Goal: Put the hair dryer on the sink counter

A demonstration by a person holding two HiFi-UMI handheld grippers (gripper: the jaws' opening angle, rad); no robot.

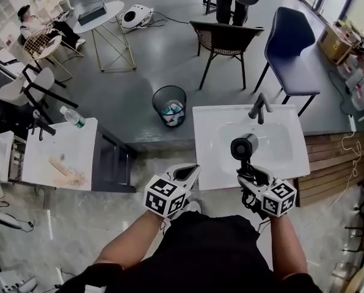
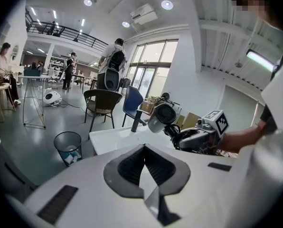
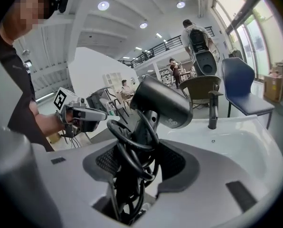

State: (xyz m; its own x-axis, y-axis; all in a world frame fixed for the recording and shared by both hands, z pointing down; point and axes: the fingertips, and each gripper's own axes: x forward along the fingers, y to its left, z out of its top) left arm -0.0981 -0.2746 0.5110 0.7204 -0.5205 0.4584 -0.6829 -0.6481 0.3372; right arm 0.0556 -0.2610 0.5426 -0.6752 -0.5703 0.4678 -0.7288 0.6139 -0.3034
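A dark hair dryer [image 1: 243, 146] stands upright over the basin of the white sink counter [image 1: 209, 157], its black cord coiled round the handle. My right gripper [image 1: 253, 177] is shut on that handle and cord from the front edge of the counter. In the right gripper view the hair dryer [image 3: 163, 103] rises from between the jaws of the right gripper [image 3: 139, 156], with the faucet [image 3: 212, 109] behind it. My left gripper [image 1: 187, 174] hovers at the counter's front left corner; its pads meet with nothing between them [image 2: 144, 148]. From there the hair dryer [image 2: 161, 118] shows to the right.
A black faucet [image 1: 259, 107] stands at the back of the basin. Behind the counter are a mesh waste bin [image 1: 170, 105], a wicker chair [image 1: 225, 41] and a blue chair [image 1: 292, 47]. A second white counter [image 1: 84, 163] with a water bottle [image 1: 72, 116] is at left.
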